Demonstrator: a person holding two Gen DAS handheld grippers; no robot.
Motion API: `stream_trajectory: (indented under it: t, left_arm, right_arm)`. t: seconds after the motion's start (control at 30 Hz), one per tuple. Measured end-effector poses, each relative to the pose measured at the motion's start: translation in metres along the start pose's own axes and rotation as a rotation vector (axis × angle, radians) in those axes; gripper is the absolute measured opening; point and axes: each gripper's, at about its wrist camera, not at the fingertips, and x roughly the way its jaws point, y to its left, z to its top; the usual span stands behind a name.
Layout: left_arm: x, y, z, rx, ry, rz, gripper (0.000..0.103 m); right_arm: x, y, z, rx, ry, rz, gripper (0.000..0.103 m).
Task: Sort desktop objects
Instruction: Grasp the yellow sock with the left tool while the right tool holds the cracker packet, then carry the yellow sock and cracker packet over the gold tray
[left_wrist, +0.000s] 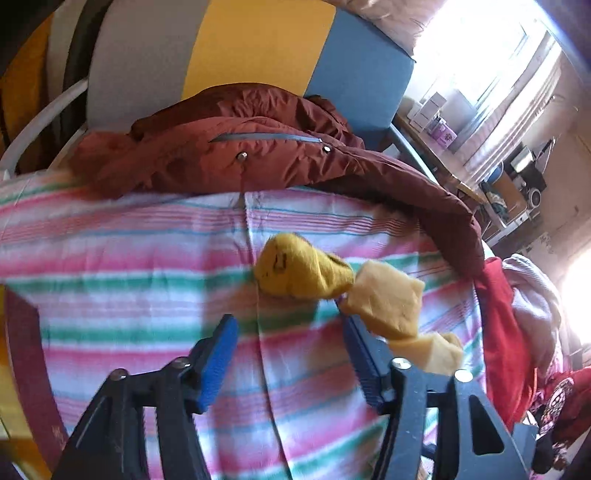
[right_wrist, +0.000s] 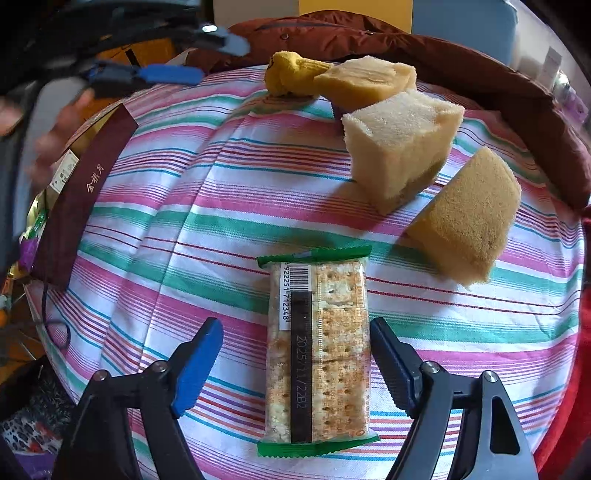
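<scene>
cracker packet (right_wrist: 317, 350) | lies on striped cloth (right_wrist: 221, 229) between right gripper (right_wrist: 295, 363) fingers, released, not touching | left gripper (left_wrist: 290, 354) released, empty | sponges (right_wrist: 402, 144), yellow sock (right_wrist: 295, 75) apparently unsorted

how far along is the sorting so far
Nothing looks sorted yet. The right gripper stands open around the cracker packet without pressing it. The left gripper is open and empty. Three sponges and a yellow sock lie loose on the striped cloth.

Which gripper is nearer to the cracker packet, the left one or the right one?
Right. The right gripper straddles the cracker packet, its open jaws on either side. The left gripper is far off, beyond the striped cloth's far left edge.
</scene>
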Motion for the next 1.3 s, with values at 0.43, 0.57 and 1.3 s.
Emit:
stream_trajectory:
  t: [0.43,0.57,1.3]
  left_arm:
    - [0.055,-0.01,0.044,0.028,0.006,-0.025,0.068]
    - [0.07,-0.009,0.047,0.036,0.017,-0.014,0.065]
    - [0.074,-0.015,0.015,0.144,0.018,0.029,0.045]
  right_arm:
    - [0.01,0.004,0.001,-0.011,0.025,-0.013,0.103]
    - [0.01,0.0,0.003,0.006,0.019,-0.048,0.103]
    - [0.006,-0.012,0.003,0.081,-0.007,-0.062,0.092]
